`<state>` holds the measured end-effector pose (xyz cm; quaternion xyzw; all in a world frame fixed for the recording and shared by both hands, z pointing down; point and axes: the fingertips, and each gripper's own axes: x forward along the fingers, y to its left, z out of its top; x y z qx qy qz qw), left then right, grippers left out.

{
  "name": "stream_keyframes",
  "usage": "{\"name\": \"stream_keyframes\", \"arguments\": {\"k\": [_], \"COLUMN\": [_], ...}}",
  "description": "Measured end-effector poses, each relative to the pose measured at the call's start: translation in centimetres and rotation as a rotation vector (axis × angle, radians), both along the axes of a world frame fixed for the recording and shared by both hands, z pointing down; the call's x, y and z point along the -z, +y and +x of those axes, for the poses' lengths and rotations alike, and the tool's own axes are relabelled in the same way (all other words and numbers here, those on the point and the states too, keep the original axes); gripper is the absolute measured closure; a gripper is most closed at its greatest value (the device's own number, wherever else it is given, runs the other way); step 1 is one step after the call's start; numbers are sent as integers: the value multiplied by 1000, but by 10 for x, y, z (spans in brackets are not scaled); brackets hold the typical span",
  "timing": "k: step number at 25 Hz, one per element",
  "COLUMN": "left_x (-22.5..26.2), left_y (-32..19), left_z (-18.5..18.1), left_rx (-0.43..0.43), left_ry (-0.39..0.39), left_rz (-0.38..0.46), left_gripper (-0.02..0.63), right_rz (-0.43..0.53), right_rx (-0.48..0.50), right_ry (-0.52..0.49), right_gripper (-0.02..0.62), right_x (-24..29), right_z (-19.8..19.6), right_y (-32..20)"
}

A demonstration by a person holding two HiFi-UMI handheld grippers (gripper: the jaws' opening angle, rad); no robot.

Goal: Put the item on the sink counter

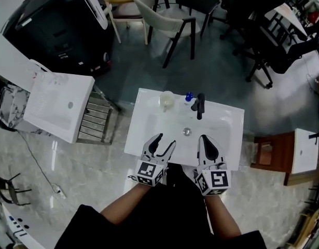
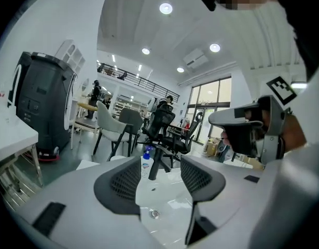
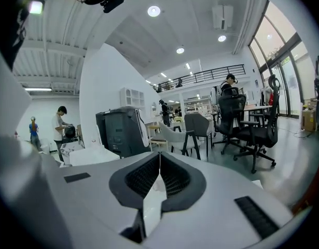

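Over one sink [image 1: 143, 131], left gripper [image 1: 166, 140] gapes empty; right gripper [image 1: 205, 138] pinched closed, empty.

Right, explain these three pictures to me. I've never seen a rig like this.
There is no robot here: a person holds a white two-jaw gripper in each hand. One picture comes from a camera on their head, looking down. The other two come from cameras riding on the grippers. The left gripper has its jaws apart, the right gripper has them closed together, and neither holds anything. Both hover over a white sink. At its back edge stand a cup, a small blue-capped bottle and a black faucet.
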<state>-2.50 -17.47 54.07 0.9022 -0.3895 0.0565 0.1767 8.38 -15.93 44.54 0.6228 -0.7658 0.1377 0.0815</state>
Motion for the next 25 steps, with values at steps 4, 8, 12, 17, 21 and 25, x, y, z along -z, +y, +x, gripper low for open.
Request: {"name": "stream_keyframes", "arguments": {"k": [4, 8, 12, 17, 21, 25], "left_x": [20, 46, 67, 87, 101, 111], "left_y": [30, 57, 77, 109, 132, 148], "left_z": [-9, -30, -52, -65, -68, -72], "left_rx": [-15, 9, 27, -12, -21, -21], "left_ry": [-9, 20, 38, 92, 118, 107], "left_rz": [-11, 3, 11, 10, 19, 34], "left_gripper": [376, 463, 577, 589, 589, 589], "right_rz": [38, 45, 36, 11, -5, -2], "right_rx": [-21, -20, -21, -32, -34, -15], "right_ry": [-12, 17, 33, 59, 74, 66], "right_gripper": [565, 565, 565, 565, 565, 565], "right_x": [14, 18, 17, 15, 16, 16], "right_z": [-22, -43, -63, -85, -95, -105], "right_y": [19, 52, 82, 114, 137, 151]}}
